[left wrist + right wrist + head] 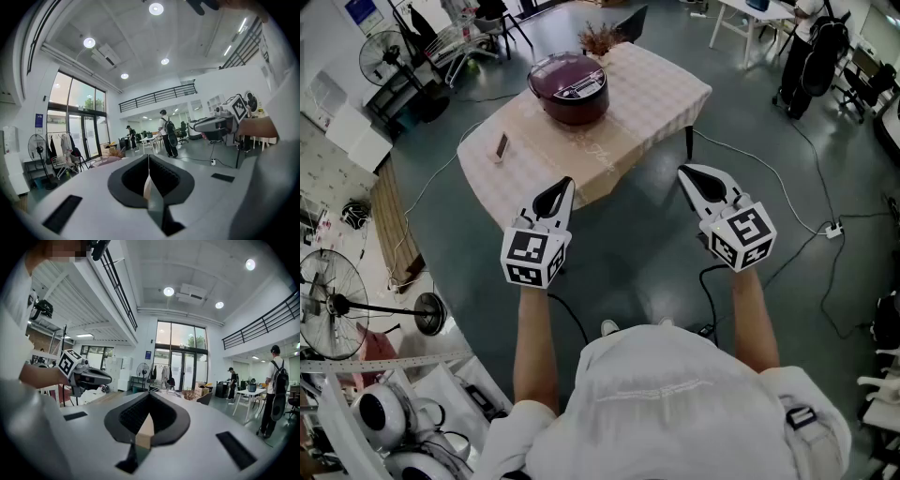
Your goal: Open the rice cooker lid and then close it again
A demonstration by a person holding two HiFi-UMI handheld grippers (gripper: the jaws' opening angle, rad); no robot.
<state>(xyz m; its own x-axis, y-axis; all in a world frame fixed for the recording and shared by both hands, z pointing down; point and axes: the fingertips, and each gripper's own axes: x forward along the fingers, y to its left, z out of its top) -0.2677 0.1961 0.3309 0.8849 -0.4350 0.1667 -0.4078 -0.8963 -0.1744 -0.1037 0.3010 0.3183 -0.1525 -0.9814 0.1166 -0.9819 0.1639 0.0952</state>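
While off the worktop, left tool: jaws together.
Right tool: jaws together.
Rice cooker: ahead, lid down.

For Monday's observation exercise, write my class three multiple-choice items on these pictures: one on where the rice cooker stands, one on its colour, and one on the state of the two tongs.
1. Where is the rice cooker?
A. on the floor
B. on the table, towards its far end
C. on a chair

2. What colour is it?
A. white
B. green
C. dark purple

3. How are the left tongs and right tongs?
A. both shut, empty
B. both open
C. left open, right shut

Answers:
1 B: it stands on the checked cloth, well beyond both tongs.
2 C: its shell reads dark purple in the head view.
3 A: in each gripper view the jaws meet with nothing between them.
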